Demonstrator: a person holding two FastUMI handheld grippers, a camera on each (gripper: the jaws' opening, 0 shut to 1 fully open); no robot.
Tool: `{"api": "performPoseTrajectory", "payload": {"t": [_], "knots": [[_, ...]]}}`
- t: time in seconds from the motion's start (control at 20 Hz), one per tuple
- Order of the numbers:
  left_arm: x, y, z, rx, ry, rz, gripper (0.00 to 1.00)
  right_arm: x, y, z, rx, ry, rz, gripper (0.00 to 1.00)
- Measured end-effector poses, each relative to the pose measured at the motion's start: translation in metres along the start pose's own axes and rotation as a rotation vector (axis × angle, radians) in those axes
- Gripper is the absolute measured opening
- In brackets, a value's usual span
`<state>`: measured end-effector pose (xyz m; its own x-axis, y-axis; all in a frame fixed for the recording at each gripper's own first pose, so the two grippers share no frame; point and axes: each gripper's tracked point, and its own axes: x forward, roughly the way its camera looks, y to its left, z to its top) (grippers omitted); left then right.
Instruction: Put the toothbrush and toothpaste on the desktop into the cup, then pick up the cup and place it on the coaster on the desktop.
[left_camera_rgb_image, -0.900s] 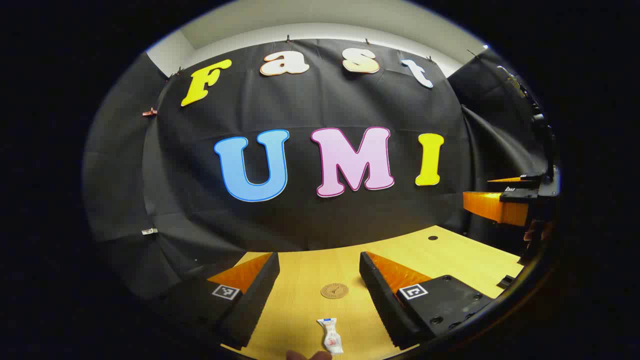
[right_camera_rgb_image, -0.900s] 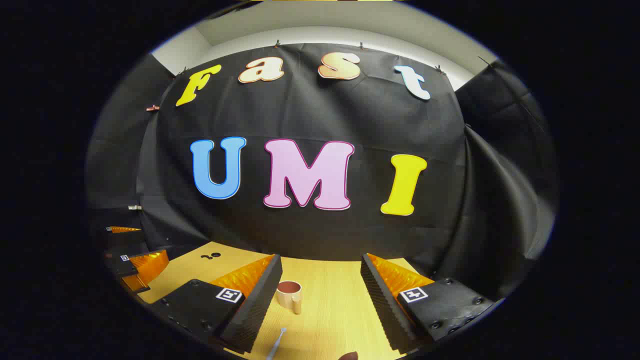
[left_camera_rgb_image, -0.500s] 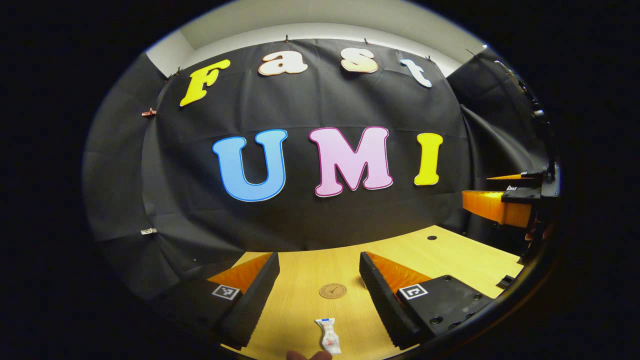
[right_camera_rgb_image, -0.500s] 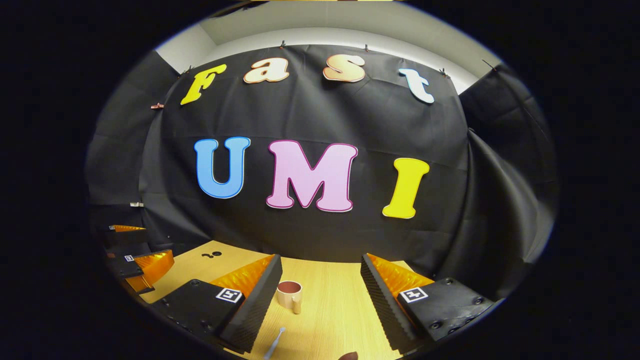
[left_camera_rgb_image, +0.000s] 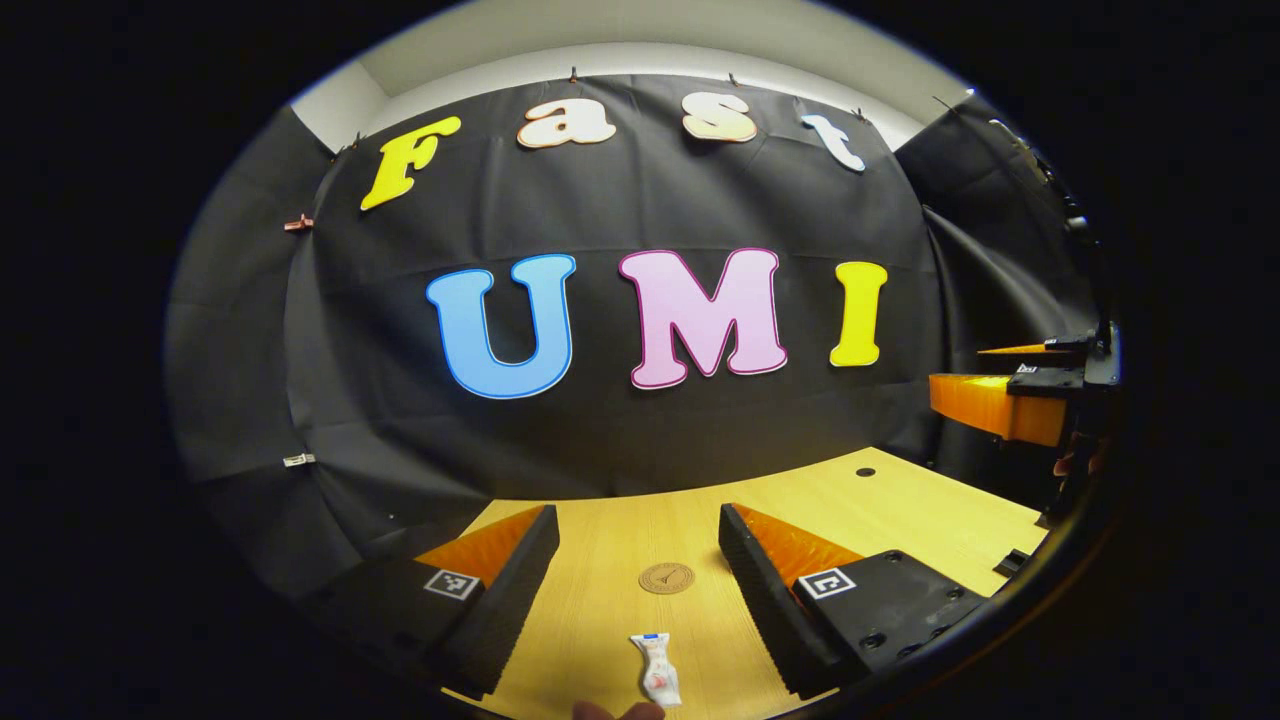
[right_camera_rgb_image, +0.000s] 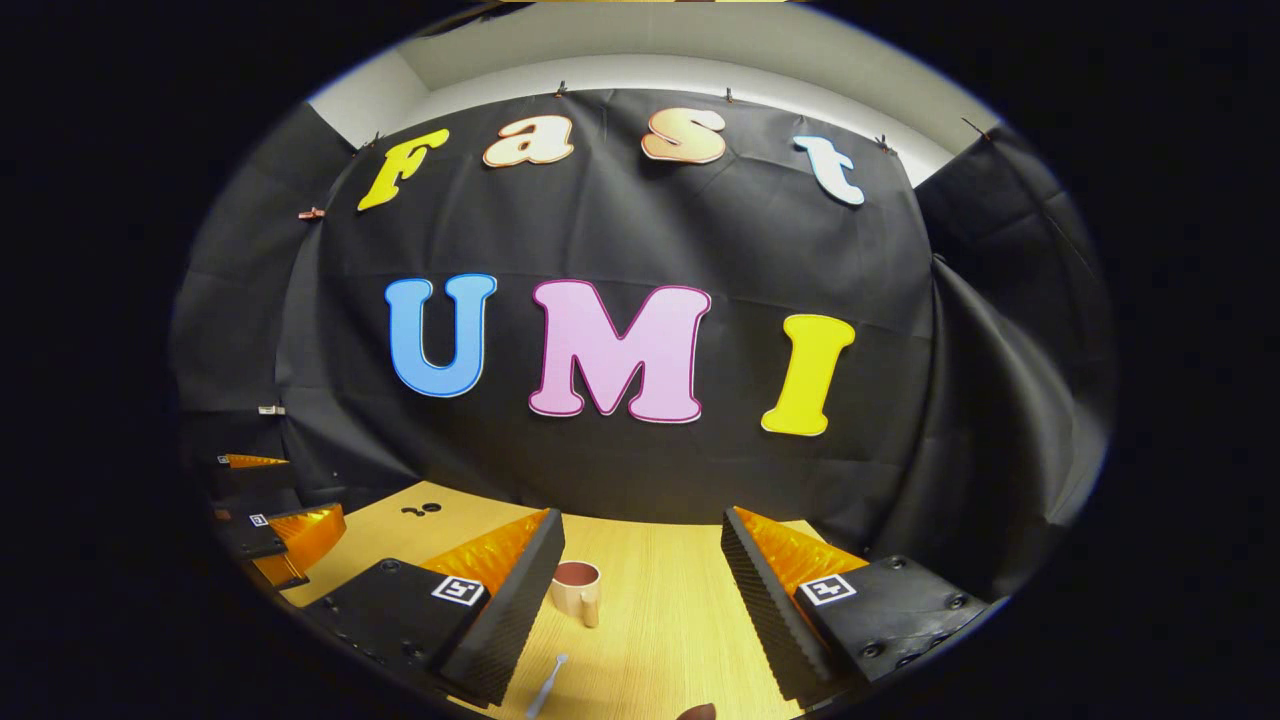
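In the left gripper view a small white toothpaste tube (left_camera_rgb_image: 655, 670) lies on the wooden desktop (left_camera_rgb_image: 900, 510), near the view's bottom edge. A round brown coaster (left_camera_rgb_image: 666, 577) lies just beyond it. My left gripper (left_camera_rgb_image: 638, 525) is open above the desk, with both of these showing in its gap. In the right gripper view a beige cup (right_camera_rgb_image: 577, 589) with a dark inside stands upright, its handle toward me. The toothbrush (right_camera_rgb_image: 548, 683) lies nearer, with its head showing. My right gripper (right_camera_rgb_image: 643, 525) is open and holds nothing. Each gripper shows at the edge of the other's view.
The right gripper (left_camera_rgb_image: 1010, 400) hangs at the far right of the left gripper view, above the desk. The left gripper (right_camera_rgb_image: 270, 520) sits at the far left of the right gripper view. Small dark holes (right_camera_rgb_image: 421, 510) mark the desktop near the black cloth wall.
Almost nothing has moved. Both views have drifted very slightly, and the objects stay where they were on the desk.
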<state>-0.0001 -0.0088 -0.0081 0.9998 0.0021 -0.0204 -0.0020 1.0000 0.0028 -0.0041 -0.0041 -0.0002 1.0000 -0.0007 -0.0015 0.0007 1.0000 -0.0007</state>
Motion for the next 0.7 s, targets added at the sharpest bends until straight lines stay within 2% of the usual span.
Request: {"api": "performPoseTrajectory", "payload": {"t": [0.25, 0.45, 0.7], "knots": [[0.007, -0.013, -0.041, 0.004, 0.125, -0.039, 1.00, -0.004, -0.003, -0.005, -0.010, 0.012, -0.003, 0.97], [0.022, -0.026, -0.102, -0.010, 0.267, -0.080, 1.00, -0.007, -0.005, -0.016, -0.027, 0.037, -0.005, 0.97], [0.051, -0.021, -0.194, 0.009, 0.450, -0.060, 0.99, -0.010, -0.012, -0.034, -0.041, 0.080, -0.013, 0.97]]}}
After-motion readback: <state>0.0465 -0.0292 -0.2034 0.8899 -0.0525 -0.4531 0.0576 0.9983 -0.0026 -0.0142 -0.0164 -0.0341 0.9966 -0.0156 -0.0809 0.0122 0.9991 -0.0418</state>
